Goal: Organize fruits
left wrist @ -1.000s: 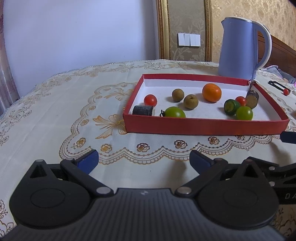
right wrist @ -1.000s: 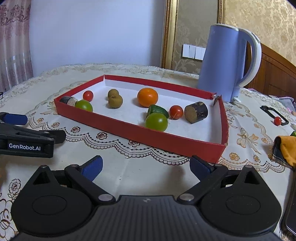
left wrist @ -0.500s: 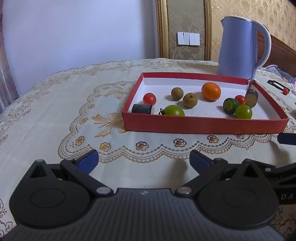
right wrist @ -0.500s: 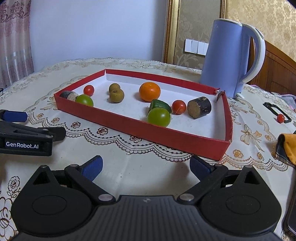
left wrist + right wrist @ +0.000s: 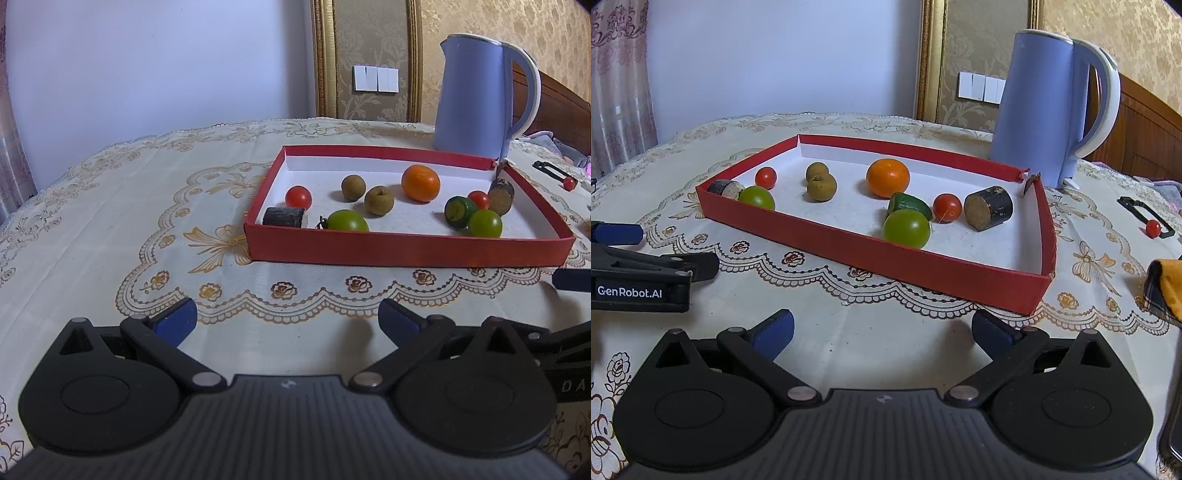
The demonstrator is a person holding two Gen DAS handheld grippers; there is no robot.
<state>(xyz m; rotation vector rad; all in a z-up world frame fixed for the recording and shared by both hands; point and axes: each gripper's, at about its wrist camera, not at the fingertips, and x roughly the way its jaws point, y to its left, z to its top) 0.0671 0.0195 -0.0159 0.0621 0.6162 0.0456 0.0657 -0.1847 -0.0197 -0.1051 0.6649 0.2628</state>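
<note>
The table [image 5: 110, 229] under my hands is covered with a cream lace-patterned cloth. Standing on it at the far right is a tall lavender kettle [image 5: 476, 96], just behind the far corner of a shallow red tray [image 5: 406, 249] with a white floor.

My left hand-held gripper [image 5: 286, 319] hovers low over the cloth in front of the tray's near wall, its blue-tipped fingers [image 5: 177, 319] spread wide apart and holding nothing. My right hand-held gripper [image 5: 882, 328] sits the same way just short of the tray's near right corner, fingers [image 5: 991, 328] well apart and empty. From the right wrist view, the left one lies off to the left, near the tray.

All the fruit lies inside the tray. An orange [image 5: 887, 177] sits near the middle towards the far wall. A dark cork-ended cylinder [image 5: 989, 208] lies on its side towards the right end, and a second one [image 5: 284, 216] lies in the near left corner. One green tomato [image 5: 906, 228] rests against the near wall, touching a cucumber piece [image 5: 909, 202] behind it; a red cherry tomato [image 5: 946, 208] sits just beside that. Another green tomato [image 5: 347, 221] lies near the left cylinder, with a red cherry tomato [image 5: 298, 196] behind it. Two brown longans [image 5: 378, 200] sit close together left of the orange.

Outside the tray, a small red tomato [image 5: 1153, 228] lies on the cloth at the right.
</note>
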